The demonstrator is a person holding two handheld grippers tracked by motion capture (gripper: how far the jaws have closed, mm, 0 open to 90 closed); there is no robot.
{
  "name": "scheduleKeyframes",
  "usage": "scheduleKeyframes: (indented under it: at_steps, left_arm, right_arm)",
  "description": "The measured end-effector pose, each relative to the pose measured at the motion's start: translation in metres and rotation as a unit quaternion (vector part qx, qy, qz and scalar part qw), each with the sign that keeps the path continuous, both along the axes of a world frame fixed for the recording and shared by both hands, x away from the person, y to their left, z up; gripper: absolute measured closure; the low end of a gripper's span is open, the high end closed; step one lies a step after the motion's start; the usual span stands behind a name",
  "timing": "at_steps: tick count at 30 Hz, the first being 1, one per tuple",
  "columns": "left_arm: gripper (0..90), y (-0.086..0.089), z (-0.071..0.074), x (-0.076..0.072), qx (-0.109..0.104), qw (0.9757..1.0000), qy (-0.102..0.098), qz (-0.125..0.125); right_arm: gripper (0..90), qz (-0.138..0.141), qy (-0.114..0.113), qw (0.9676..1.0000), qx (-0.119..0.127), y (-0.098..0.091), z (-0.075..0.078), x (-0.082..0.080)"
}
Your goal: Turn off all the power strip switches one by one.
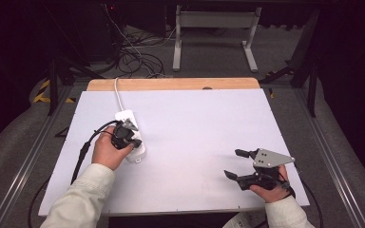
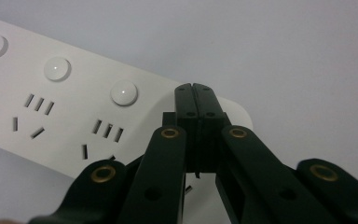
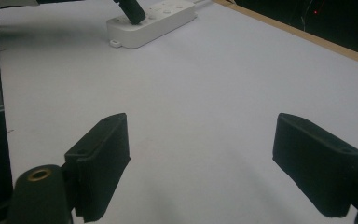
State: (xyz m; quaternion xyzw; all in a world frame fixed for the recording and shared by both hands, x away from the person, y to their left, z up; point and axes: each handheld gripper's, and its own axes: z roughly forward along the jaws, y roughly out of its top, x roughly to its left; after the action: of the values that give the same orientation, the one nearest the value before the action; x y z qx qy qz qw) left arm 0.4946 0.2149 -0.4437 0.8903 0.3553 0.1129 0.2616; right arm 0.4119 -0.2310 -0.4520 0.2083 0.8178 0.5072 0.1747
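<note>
High view first: we see the white plastic power strip [image 1: 130,134] lying on the pale grey table mat [image 1: 195,123], at its left half, with its white cord [image 1: 119,95] running away toward the far wooden edge. We hold our left gripper [image 1: 129,135] right over the near part of the strip, tips pointed down at its top face. From the left gripper view, its jaws are pressed flat together with nothing between them, and the joined tips sit over the end of the strip just past the nearest round white button [image 2: 123,92]; two more buttons and the socket slots run off to the left. We judge that the jaws are closed on purpose, so the pair makes one narrow, stiff finger for poking a switch rather than a clamp for grasping. Whether the tips actually touch the plastic, we cannot tell.

Our right gripper [image 1: 233,164] rests well apart, low over the bare mat at the near right, its jaws spread wide and empty, as the right gripper view confirms with both black pads [image 3: 100,158] standing far apart. We read this as a parked hand, kept clear so that it neither shades nor bumps the strip while the left one works.
</note>
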Motion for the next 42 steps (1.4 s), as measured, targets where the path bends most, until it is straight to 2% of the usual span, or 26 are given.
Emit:
scheduleKeyframes:
  at_steps: [6,11,12,13,15,16,17,18,19,21,23,33,39,40,42]
  left_arm:
    - [90.0,-0.003,0.0,-0.001,0.009,0.9999,-0.006,0.003]
    - [90.0,0.0,-0.001,-0.001,-0.004,1.0,-0.001,0.006]
    - [90.0,-0.001,0.002,-0.002,-0.002,0.9997,-0.022,0.006]
    - [90.0,-0.001,0.003,-0.002,-0.013,0.9997,-0.018,0.004]
    - [90.0,0.001,0.008,-0.001,-0.046,0.9985,-0.029,0.008]
    - [90.0,0.001,0.008,-0.001,-0.046,0.9985,-0.029,0.008]
    - [90.0,0.0,0.015,0.0,-0.05,0.998,-0.036,0.01]
    - [90.0,0.0,0.015,0.0,-0.05,0.998,-0.036,0.01]
    - [90.0,-0.001,0.018,0.0,-0.041,0.998,-0.047,0.011]
    - [90.0,-0.003,0.018,0.001,-0.036,0.9984,-0.043,0.008]
    - [90.0,-0.004,0.017,0.003,-0.032,0.9983,-0.048,0.012]
    - [90.0,0.004,0.018,0.011,-0.044,0.9973,-0.051,0.031]
    - [90.0,0.013,0.017,0.02,-0.044,0.9971,-0.047,0.042]
    - [90.0,0.013,0.016,0.021,-0.052,0.9967,-0.042,0.047]
    - [90.0,0.014,0.014,0.024,-0.047,0.9969,-0.041,0.047]
  right_arm:
    - [19.2,0.0,0.001,1.0,0.0,0.0,0.0,0.0]
    - [19.2,-0.001,0.0,1.0,0.0,0.0,0.001,-0.001]
    - [19.2,-0.001,-0.001,1.0,0.001,0.0,0.001,-0.001]
    - [19.2,-0.001,0.0,1.0,0.003,0.0,0.001,-0.001]
    - [19.1,-0.001,0.0,1.0,0.004,-0.001,0.0,0.0]
    - [19.1,-0.001,0.0,1.0,0.004,-0.001,0.0,0.0]
    - [19.2,-0.002,0.001,1.0,0.002,-0.001,0.0,0.001]
    - [19.1,-0.001,0.002,1.0,0.002,-0.001,0.0,0.001]
    - [19.1,-0.001,0.002,1.0,0.002,-0.001,0.0,0.001]
    - [19.1,-0.002,0.002,1.0,0.001,-0.001,0.0,0.001]
    - [19.1,-0.002,0.003,1.0,0.003,-0.001,0.0,0.001]
    - [19.1,-0.001,0.003,1.0,0.003,-0.001,-0.001,0.001]
    - [19.1,-0.001,0.004,1.0,0.002,-0.001,-0.001,0.002]
    - [19.1,-0.001,0.004,1.0,0.002,-0.001,-0.001,0.002]
    - [19.1,-0.001,0.004,1.0,0.002,-0.001,-0.001,0.002]
